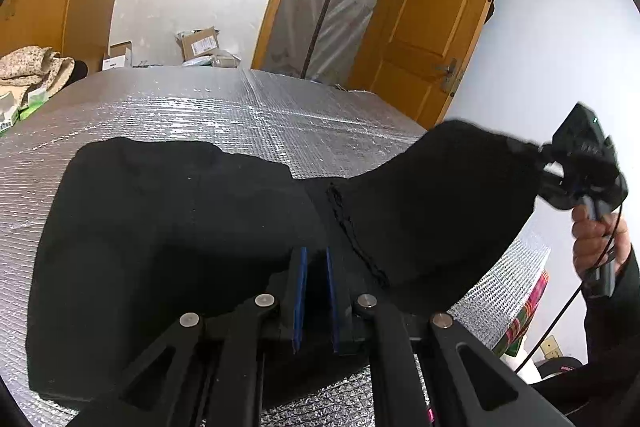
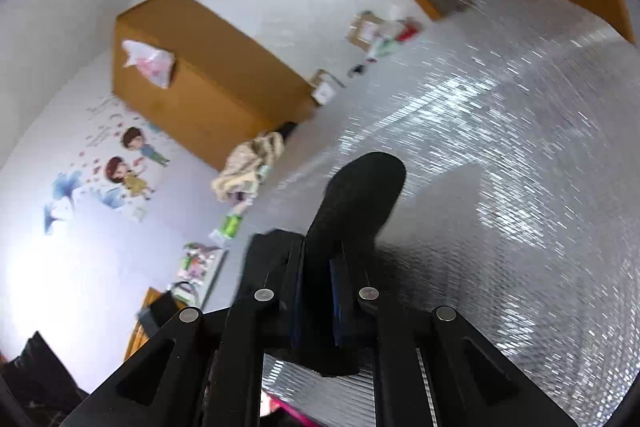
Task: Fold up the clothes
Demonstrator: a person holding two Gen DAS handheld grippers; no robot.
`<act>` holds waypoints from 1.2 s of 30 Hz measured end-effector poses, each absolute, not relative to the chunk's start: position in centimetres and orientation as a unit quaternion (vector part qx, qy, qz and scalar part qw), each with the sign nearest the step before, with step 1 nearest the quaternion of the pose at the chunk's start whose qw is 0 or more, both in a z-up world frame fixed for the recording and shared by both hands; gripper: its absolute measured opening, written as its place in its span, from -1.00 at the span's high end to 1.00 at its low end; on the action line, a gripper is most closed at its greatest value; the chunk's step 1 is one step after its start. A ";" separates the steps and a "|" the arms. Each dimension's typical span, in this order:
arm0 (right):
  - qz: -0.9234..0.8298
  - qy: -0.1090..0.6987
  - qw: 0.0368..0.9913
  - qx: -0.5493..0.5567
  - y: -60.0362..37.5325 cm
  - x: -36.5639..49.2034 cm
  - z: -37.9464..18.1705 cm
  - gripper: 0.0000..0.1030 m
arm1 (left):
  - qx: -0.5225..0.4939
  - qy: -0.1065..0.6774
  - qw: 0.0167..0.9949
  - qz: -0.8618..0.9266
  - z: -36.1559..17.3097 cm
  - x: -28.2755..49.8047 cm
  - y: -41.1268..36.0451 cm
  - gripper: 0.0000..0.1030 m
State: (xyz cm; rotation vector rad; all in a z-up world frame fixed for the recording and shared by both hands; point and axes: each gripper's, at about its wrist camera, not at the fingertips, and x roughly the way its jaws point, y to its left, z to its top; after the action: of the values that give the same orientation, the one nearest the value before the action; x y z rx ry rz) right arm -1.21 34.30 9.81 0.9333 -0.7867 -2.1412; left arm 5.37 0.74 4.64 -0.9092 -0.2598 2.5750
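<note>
A black garment (image 1: 168,227) lies spread on the table's silver foil cover (image 1: 224,107). My left gripper (image 1: 315,255) is at its near edge, its blue pads (image 1: 300,287) close together with black cloth between them. The garment's right part (image 1: 448,195) is lifted off the table and pulled up to the right. My right gripper (image 1: 548,167), held by a person's hand (image 1: 596,235), is pinching it there. In the right wrist view, my right gripper (image 2: 320,251) is shut on a fold of the black garment (image 2: 356,195) that sticks out past the fingertips above the foil (image 2: 500,147).
Cardboard boxes (image 1: 200,43) stand beyond the table's far edge. A beige cloth pile (image 1: 32,67) and green boxes (image 1: 24,107) sit at the far left. An open wooden door (image 1: 432,27) stands at the back right. A brown cabinet (image 2: 200,79) stands against the wall.
</note>
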 end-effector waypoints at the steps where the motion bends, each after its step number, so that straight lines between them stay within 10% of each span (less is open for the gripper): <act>1: -0.820 -0.297 0.341 0.352 33.7 -1.3 10.5 0.79 | -0.323 -0.094 0.196 0.921 4.7 5.4 0.6 0.82; 19: -0.795 -0.186 0.467 0.339 18.3 -3.1 19.4 0.79 | -0.293 -0.125 0.151 0.936 5.3 8.1 -3.1 0.82; 36: -0.709 -0.067 0.542 0.446 -1.6 -3.3 11.6 0.43 | -0.251 -0.198 0.029 0.947 5.9 13.2 -13.1 0.82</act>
State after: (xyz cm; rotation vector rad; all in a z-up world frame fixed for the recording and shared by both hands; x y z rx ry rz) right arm -3.31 -1.60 11.64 1.0589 -0.1591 -1.6853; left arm 13.21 -13.07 5.91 -0.7751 -0.6101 2.9221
